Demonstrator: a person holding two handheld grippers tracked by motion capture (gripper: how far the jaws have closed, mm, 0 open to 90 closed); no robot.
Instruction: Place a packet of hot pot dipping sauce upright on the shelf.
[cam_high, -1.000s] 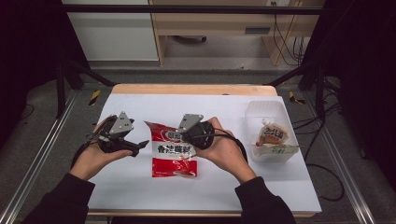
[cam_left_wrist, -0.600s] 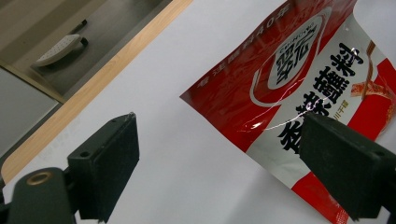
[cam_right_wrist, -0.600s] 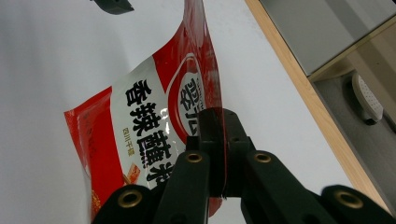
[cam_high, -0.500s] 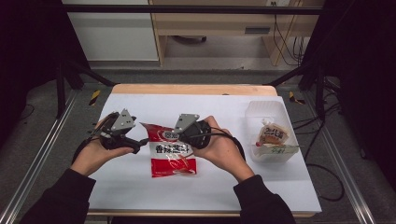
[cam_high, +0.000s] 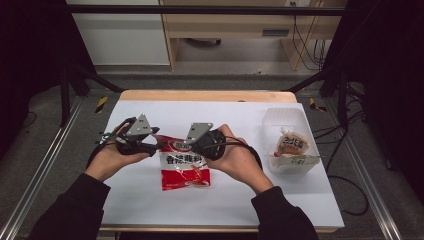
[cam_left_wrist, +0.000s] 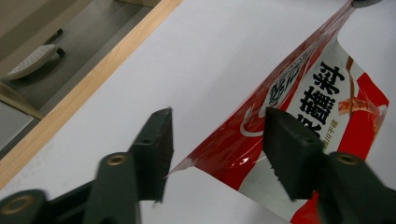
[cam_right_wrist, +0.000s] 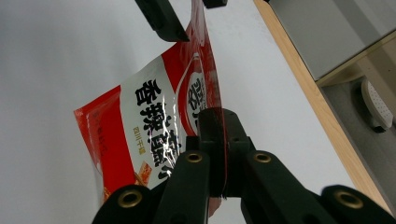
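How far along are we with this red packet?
Done: the right gripper is clamped on the red packet's top edge, lifting it while its bottom rests on the table. In hand: the left gripper straddles the other top corner, its jaws just closing but not yet pressing. Left: completing that second grip; one snack already lies in the clear box.

A lab or recording workspace: the white-topped bench (cam_high: 150, 200) stands inside a frame of black struts (cam_high: 200, 10), metal rails (cam_high: 35, 185) run along its sides, cables (cam_high: 345, 180) trail right of it, and plain cabinets (cam_high: 120, 30) stand behind.
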